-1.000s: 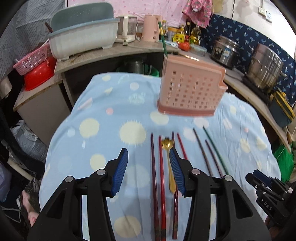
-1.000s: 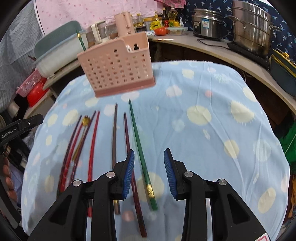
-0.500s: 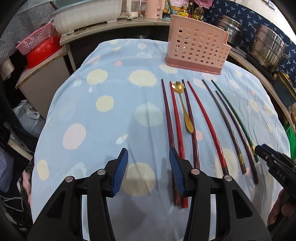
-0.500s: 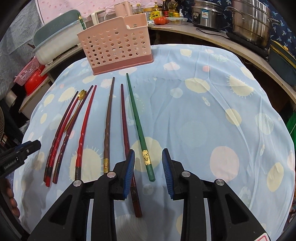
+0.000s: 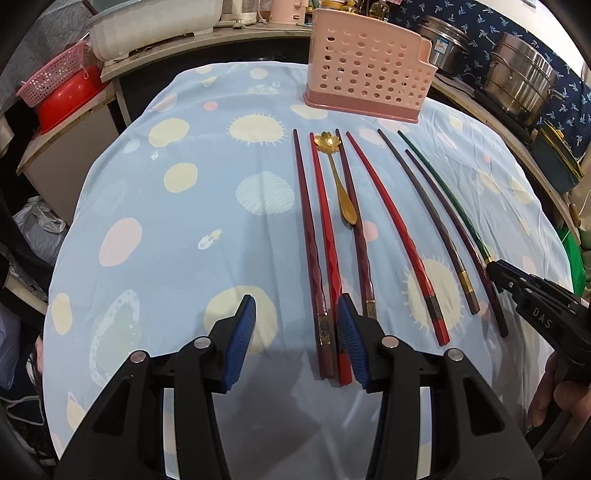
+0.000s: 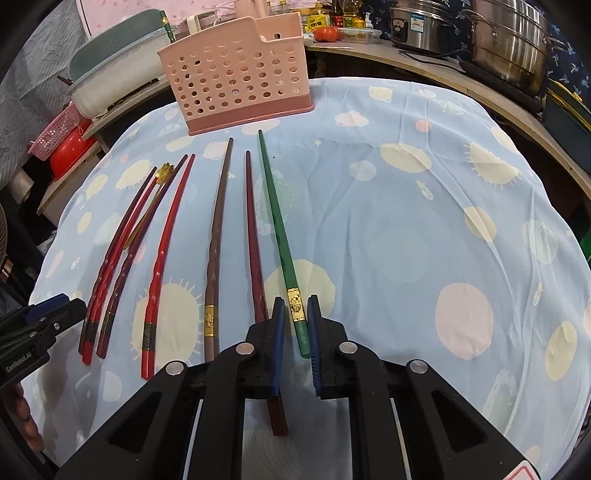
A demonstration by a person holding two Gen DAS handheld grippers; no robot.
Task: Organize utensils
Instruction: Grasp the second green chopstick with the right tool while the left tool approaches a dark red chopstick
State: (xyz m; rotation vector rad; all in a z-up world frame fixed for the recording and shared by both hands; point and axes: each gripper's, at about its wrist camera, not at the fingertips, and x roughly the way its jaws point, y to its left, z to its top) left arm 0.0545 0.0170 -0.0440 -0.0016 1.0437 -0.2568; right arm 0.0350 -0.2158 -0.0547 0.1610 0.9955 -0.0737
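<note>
Several chopsticks lie side by side on the blue spotted tablecloth [image 5: 184, 229], with a gold flower spoon [image 5: 338, 177] among the left ones. A pink perforated utensil holder [image 5: 369, 79] stands upright at the table's far side; it also shows in the right wrist view [image 6: 240, 77]. My left gripper [image 5: 297, 341] is open and low over the cloth, its right pad beside the near ends of two red chopsticks [image 5: 325, 258]. My right gripper [image 6: 295, 347] has narrowed around the near end of the green chopstick [image 6: 279, 229], with small gaps still showing at the pads.
A curved counter behind the table holds a white dish tub [image 6: 110, 85], steel pots [image 6: 509, 40], a rice cooker [image 6: 417, 18] and bottles. A pink basket and red bowl [image 5: 62, 92] sit at the left. The table's right half is bare cloth [image 6: 443, 221].
Both grippers have come down closer to the table. The right gripper's jaws have narrowed and now straddle the green chopstick's end. The left gripper stays open.
</note>
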